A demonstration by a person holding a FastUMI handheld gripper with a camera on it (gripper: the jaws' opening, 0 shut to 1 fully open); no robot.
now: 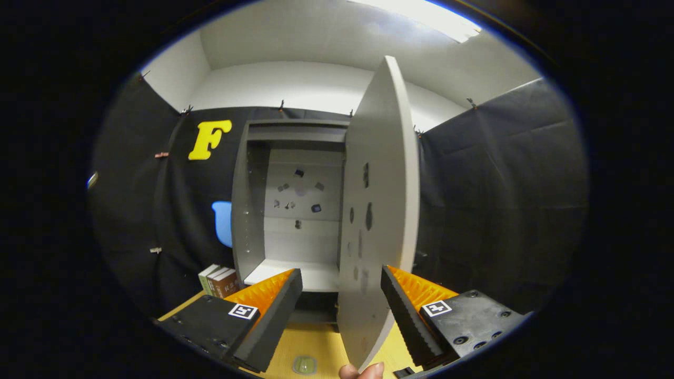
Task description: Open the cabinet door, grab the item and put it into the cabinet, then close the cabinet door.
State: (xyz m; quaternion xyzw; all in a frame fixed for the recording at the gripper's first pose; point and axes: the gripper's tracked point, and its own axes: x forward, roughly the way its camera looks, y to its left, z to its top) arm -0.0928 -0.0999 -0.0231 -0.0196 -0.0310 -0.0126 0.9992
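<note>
Gripper (341, 287) fingers are spread wide and pinch nothing; the free edge of the cabinet door (380, 210) stands in the gap between them, nearer to the right finger, and I cannot tell if it touches that finger. I see the door swung out toward me, almost edge-on, with its long axis upright from 12 to 6 o'clock. A fingertip (363, 371) of a person shows just under its lower corner at 6 o'clock. The cabinet (253, 210) is open beyond the fingers at about 11 o'clock, and its lower shelf (316, 275) looks bare. I judge the item to be the small stack of books (220, 280) that stands on the wooden table (321, 342) beside the cabinet's left wall, at about 10 o'clock from the left finger. For the coming move I think I must turn left, away from the door, because the books lie outside the left finger and not ahead.
</note>
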